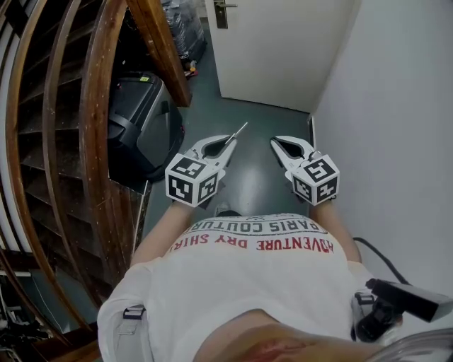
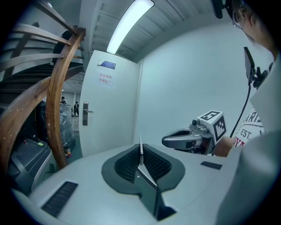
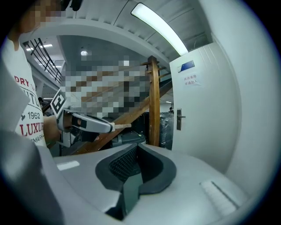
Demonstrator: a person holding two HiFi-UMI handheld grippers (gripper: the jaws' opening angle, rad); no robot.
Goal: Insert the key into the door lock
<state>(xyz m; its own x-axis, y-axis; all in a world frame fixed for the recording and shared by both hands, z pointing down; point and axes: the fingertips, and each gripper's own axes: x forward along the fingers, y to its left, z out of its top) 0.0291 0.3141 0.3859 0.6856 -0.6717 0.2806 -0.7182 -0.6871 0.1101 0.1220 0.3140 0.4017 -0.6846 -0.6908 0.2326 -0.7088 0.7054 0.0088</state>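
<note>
- Head view: a wooden railing (image 1: 92, 141) curves down the 9 o'clock side, with a black machine (image 1: 141, 117) just beside it toward 10 o'clock
- Left gripper (image 1: 228, 148) sits just left of centre, its jaws clenched on the key (image 1: 239, 131), whose blade sticks out past the tips toward 1 o'clock
- Left gripper view shows the key standing upright between the closed jaws, well apart from the lock (image 1: 221, 14)
- Right gripper (image 1: 278, 146) sits just right of centre, near the left one but apart from it, jaws pressed together with nothing between them
- Door (image 1: 283, 49) stands at 12 o'clock, with the lock on its edge toward 11 o'clock
- White wall (image 1: 396, 106) fills the 3 o'clock side
</note>
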